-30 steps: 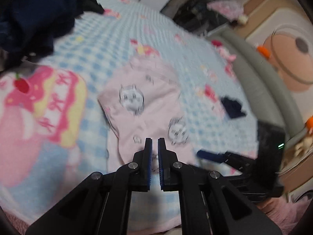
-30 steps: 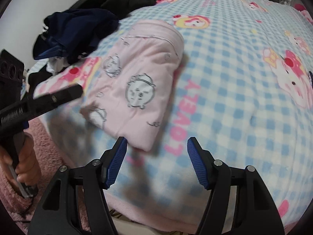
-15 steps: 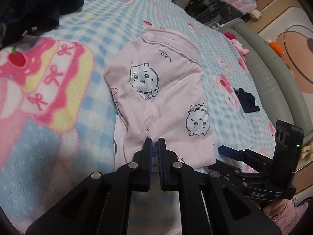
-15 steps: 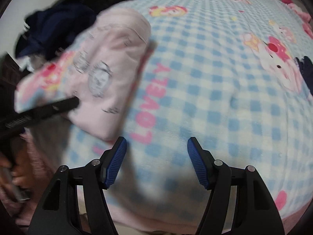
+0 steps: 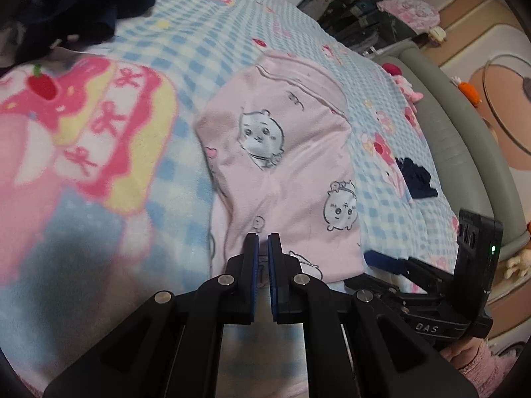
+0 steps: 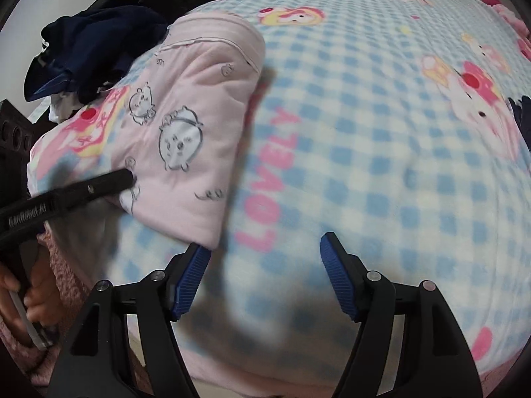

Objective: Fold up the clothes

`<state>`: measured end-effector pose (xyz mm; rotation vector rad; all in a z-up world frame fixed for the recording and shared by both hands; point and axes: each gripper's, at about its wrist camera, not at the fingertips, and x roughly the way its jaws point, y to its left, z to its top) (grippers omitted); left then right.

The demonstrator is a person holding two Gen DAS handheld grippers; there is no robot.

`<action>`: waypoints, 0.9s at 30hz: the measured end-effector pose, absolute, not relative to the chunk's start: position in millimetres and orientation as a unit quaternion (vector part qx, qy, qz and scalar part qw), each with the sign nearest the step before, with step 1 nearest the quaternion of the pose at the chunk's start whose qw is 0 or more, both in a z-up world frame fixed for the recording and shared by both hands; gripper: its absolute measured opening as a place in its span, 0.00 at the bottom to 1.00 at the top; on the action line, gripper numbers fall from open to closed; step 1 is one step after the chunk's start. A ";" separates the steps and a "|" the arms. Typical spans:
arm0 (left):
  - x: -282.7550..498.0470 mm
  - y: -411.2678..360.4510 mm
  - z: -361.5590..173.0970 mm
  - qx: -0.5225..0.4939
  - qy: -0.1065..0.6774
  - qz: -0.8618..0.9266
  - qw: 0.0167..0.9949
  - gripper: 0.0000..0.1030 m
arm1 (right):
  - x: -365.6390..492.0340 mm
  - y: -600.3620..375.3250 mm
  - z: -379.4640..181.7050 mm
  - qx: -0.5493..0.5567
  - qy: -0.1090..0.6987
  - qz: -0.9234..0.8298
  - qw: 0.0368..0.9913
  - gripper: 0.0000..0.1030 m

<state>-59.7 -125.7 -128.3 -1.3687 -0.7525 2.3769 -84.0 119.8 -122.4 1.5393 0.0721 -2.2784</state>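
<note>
A folded pink garment [image 5: 285, 165] with cartoon faces lies on a blue checked blanket [image 5: 186, 33]. It also shows in the right wrist view [image 6: 195, 126]. My left gripper [image 5: 263, 242] is shut, its tips over the garment's near edge; no cloth shows between the pads. It shows from the side in the right wrist view [image 6: 127, 176], tip touching the garment. My right gripper [image 6: 265, 248] is open and empty, its left finger [image 6: 192, 272] by the garment's near corner. It shows in the left wrist view [image 5: 381, 258] just right of the garment.
A heap of dark clothes [image 6: 106, 36] lies at the back left of the bed, seen also in the left wrist view [image 5: 66, 3]. A small dark item [image 5: 416, 179] lies on the blanket to the right. A grey bed rail [image 5: 464, 152] runs beyond it.
The right gripper swung away to the right, then came back beside the garment's near corner. The left gripper moved in closer over the garment's near edge and stayed shut.
</note>
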 end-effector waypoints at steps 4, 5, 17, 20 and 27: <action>-42.9 -149.1 -126.6 -0.460 -0.348 0.801 0.161 0.37 | -81.4 131.5 -99.1 0.526 -0.028 -0.813 0.247 0.67; -39.8 -149.3 -128.0 -0.460 -0.357 0.795 0.169 0.40 | -83.9 131.9 -92.5 0.517 -0.039 -0.814 0.262 0.68; -51.7 -139.5 -158.0 -0.476 -0.401 0.758 0.194 0.30 | -128.7 89.5 -126.9 0.543 -0.059 -0.788 0.284 0.41; -50.5 -136.4 -140.0 -0.453 -0.375 0.787 0.190 0.24 | -116.8 84.9 -116.5 0.516 -0.043 -0.806 0.288 0.30; -40.7 -164.6 -97.5 -0.391 -0.370 0.832 0.135 0.23 | -91.7 71.3 -86.9 0.501 -0.069 -0.791 0.345 0.15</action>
